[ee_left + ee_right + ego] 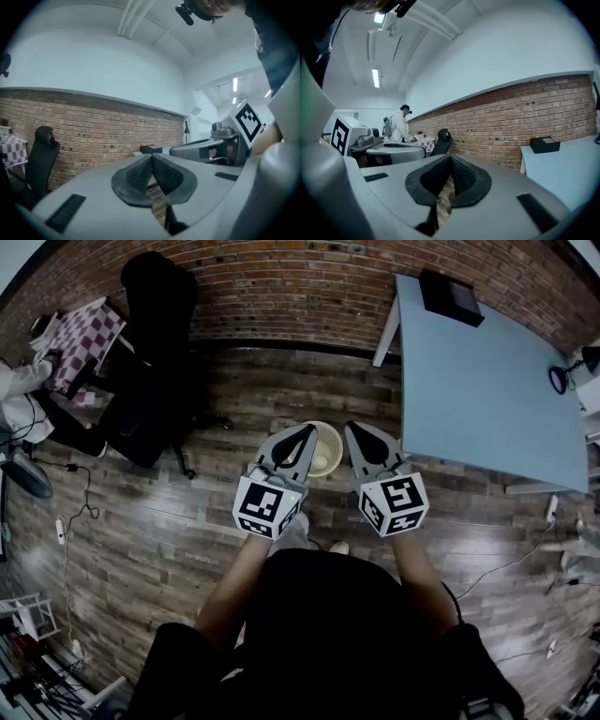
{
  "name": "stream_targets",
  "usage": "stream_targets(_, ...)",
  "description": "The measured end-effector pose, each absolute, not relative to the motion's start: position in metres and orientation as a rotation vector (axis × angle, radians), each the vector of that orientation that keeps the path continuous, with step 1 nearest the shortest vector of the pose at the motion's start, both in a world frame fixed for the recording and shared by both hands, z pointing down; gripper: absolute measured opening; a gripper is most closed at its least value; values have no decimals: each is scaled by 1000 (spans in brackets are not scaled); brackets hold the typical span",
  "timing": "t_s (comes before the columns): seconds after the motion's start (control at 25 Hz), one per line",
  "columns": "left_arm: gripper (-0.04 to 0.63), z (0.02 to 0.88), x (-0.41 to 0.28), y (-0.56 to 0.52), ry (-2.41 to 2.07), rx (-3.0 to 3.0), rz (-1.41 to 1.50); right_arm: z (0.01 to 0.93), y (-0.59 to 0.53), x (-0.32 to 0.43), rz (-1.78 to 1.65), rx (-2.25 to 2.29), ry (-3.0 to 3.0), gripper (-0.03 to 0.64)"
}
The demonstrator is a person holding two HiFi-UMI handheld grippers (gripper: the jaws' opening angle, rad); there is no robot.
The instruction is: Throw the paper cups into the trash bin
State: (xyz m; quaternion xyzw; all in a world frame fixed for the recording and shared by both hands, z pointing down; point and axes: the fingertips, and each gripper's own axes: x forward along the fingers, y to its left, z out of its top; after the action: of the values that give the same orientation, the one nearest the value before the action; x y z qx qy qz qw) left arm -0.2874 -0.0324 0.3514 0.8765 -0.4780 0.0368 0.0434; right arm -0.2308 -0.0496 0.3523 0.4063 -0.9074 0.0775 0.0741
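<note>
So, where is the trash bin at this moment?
In the head view, the trash bin stands on the wooden floor, seen between the tips of the left gripper and the right gripper, left of the light blue table.

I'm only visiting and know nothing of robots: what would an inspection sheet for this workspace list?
Surface: wooden floor; blue table at right.
Job's things: trash bin on floor under the grippers, something pale inside; cups not clear.
Clutter: black box on table; office chair.
Grippers: left gripper and right gripper both shut, empty.
Cables: power strip with cord on floor, left.
Surroundings: brick wall; person at a checked table.
</note>
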Motion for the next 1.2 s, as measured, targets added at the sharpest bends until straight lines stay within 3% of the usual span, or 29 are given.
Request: stream_targets(1.2,9,286,-214,59,-1525,2751,44,284,47,-166,108,1190,-2847,3)
